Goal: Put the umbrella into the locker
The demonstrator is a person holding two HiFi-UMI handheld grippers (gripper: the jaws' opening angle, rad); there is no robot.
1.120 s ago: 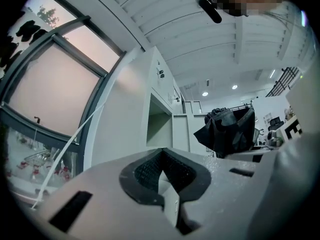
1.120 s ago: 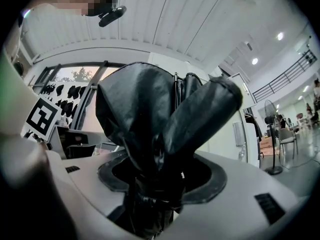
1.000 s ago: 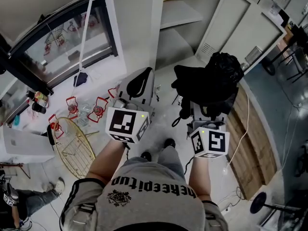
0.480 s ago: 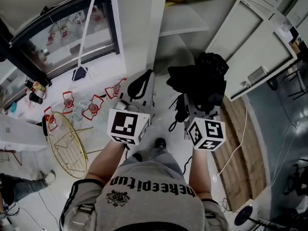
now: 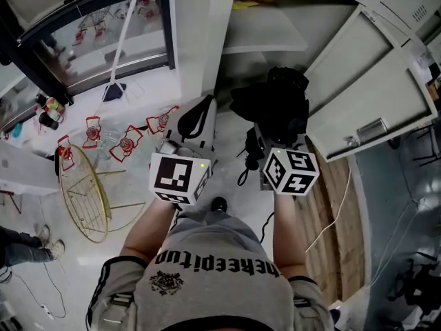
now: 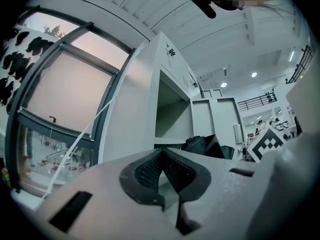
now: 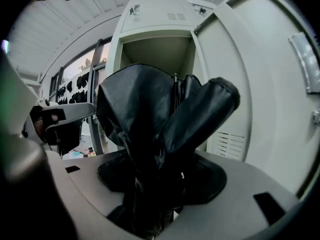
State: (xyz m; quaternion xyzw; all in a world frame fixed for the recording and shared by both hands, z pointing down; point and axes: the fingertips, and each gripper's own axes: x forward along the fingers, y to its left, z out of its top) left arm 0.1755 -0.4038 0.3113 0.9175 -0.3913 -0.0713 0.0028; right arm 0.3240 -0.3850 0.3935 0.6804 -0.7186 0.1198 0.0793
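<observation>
A folded black umbrella [image 5: 274, 107] [image 7: 160, 129] bulges out of my right gripper [image 5: 275, 143] [image 7: 155, 204], whose jaws are shut on its bunched fabric. It hangs just in front of the open grey locker [image 5: 265, 36] [image 7: 157, 51], below a shelf. The locker's door [image 5: 372, 95] [image 7: 250, 94] stands swung out to the right. Left of the umbrella, my left gripper [image 5: 195, 121] [image 6: 162, 176] is shut, with nothing between its black pads. In the left gripper view the umbrella [image 6: 202, 146] shows small at the right.
A gold wire basket [image 5: 86, 192] and several red wire stands [image 5: 127, 143] lie on the white floor at the left, below a dark-framed window [image 5: 96, 40]. A white cord [image 5: 331, 219] crosses wooden flooring at the right. The person's feet [image 5: 218, 204] stand between the grippers.
Both grippers and the umbrella have moved closer to the open locker. The door now fills more of the right side, and the umbrella sits under the shelf's edge.
</observation>
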